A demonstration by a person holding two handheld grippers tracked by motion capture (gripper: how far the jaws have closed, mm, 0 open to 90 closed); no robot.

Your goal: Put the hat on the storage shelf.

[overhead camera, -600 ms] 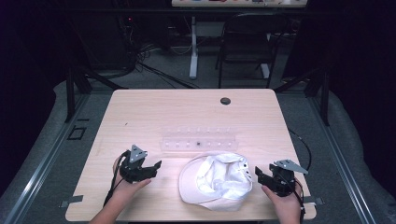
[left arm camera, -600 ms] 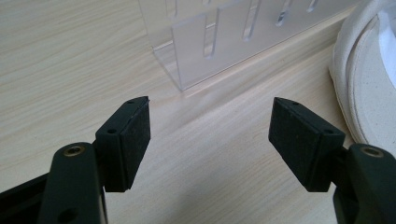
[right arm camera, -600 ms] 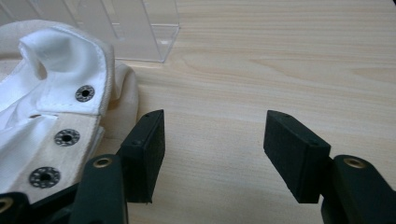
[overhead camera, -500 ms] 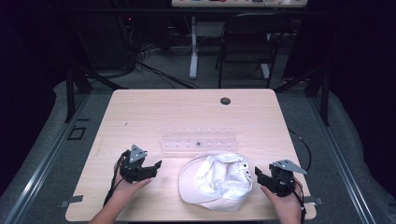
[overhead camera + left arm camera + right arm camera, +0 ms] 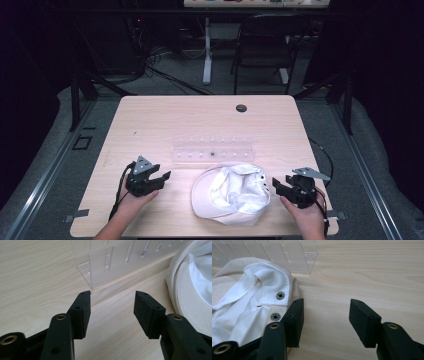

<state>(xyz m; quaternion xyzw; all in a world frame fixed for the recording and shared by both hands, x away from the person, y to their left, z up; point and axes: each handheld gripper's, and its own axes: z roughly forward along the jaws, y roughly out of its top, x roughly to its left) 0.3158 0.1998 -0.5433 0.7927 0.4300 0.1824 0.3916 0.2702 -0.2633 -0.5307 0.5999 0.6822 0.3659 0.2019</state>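
A white cap (image 5: 231, 193) lies upside down on the wooden table (image 5: 200, 120), near the front edge, its inner lining and metal snaps (image 5: 280, 295) showing. My left gripper (image 5: 164, 177) rests on the table left of the cap, open, nothing between its jaws; the cap's brim (image 5: 185, 292) lies just to its right. My right gripper (image 5: 276, 184) sits right of the cap, open and empty, its left jaw close beside the cap's (image 5: 249, 302) edge. A clear acrylic rack (image 5: 213, 151) with slots stands just behind the cap.
A small dark round grommet (image 5: 241, 108) sits at the table's far edge. The clear rack (image 5: 110, 260) stands close ahead of the left jaws and its end (image 5: 287, 255) lies ahead-left of the right jaws. A chair (image 5: 265, 45) and cables are beyond the table.
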